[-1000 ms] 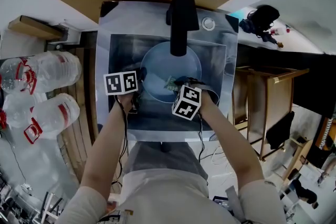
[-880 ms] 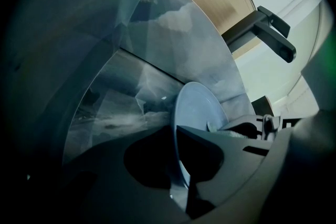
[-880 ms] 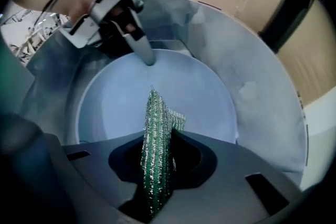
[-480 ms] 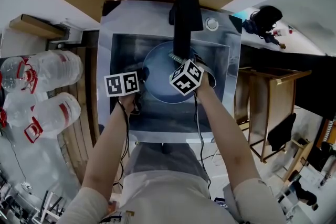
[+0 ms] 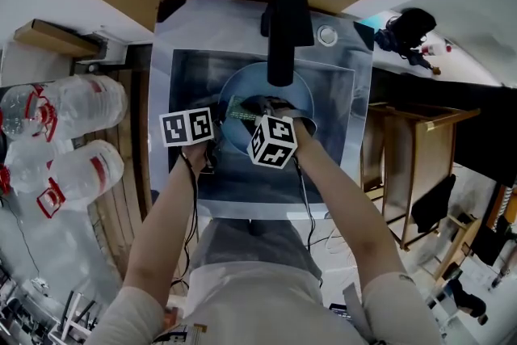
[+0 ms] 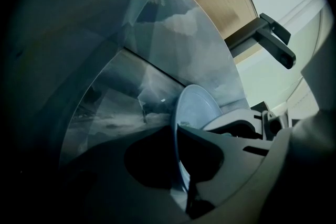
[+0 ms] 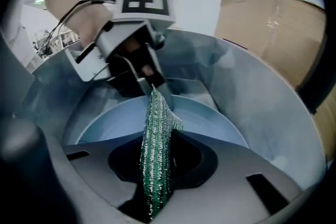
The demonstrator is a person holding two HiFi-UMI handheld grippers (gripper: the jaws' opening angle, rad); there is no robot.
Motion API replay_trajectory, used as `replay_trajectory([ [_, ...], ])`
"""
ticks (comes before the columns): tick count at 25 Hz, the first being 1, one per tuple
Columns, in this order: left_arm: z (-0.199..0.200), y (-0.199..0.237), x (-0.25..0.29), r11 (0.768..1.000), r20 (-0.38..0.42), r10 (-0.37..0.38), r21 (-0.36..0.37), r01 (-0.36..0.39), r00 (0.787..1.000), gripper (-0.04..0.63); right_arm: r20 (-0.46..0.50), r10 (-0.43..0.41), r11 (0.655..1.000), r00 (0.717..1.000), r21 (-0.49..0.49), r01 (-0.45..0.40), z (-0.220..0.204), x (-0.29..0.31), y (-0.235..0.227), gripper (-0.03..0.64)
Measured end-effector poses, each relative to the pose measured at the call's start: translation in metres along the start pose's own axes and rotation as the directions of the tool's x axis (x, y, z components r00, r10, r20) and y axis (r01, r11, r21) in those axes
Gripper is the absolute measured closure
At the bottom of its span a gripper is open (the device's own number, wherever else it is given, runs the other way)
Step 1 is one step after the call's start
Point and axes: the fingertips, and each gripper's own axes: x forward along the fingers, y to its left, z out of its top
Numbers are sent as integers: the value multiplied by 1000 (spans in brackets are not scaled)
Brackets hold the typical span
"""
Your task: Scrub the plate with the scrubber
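A pale blue plate (image 5: 292, 104) lies in the steel sink (image 5: 331, 93), tilted up at its left side. My left gripper (image 5: 215, 124) is shut on the plate's left rim; in the left gripper view the rim (image 6: 195, 106) runs edge-on between the jaws of the left gripper (image 6: 178, 136). My right gripper (image 5: 252, 115) is shut on a green scrubber (image 5: 239, 110), which rests on the plate's left part. In the right gripper view the scrubber (image 7: 156, 155) stands on edge between the jaws, over the plate (image 7: 210, 122), with the left gripper (image 7: 137, 63) just beyond it.
A black faucet (image 5: 281, 24) reaches over the plate's far side. The sink walls (image 7: 262, 107) close in around the plate. Large water bottles (image 5: 69, 133) lie on the floor at the left. A wooden frame (image 5: 404, 166) stands at the right.
The right gripper with the scrubber went up the plate toward the faucet, then came back down and left across the plate. The left gripper has kept its hold on the rim.
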Motion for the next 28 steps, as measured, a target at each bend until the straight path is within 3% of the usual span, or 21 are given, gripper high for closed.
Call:
replay_trajectory([
  [3,0,0,0,1000,-4,0,11,0,1000,561,-4,134,989,991,-57,-134,-3,-8,42,512],
  [6,0,0,-1,1000,-5,0,14,1,1000,561,-35,280,955,959,-95,-282,-17,-25,87,512],
  [8,0,-1,-1,1000,-8,0,18,1,1000,561,-80,314,942,946,-93,-321,-33,-35,100,515],
  [11,0,-1,-1,1000,-16,-2,30,2,1000,561,-154,301,947,941,-67,-314,-60,-46,93,514],
  [13,0,-1,-1,999,-18,-3,39,3,1000,561,-190,245,963,951,-65,-261,-72,-48,78,514],
  [18,-1,-1,0,999,-26,-7,47,9,1000,561,-207,9,998,978,57,3,-84,-43,13,514],
  [23,-1,-2,0,999,-26,-13,50,14,1000,561,-235,-217,951,948,169,259,-84,-31,-61,514],
  [28,-1,-2,0,999,-22,-18,38,19,1000,561,-166,-276,935,947,183,305,-59,-15,-85,511],
])
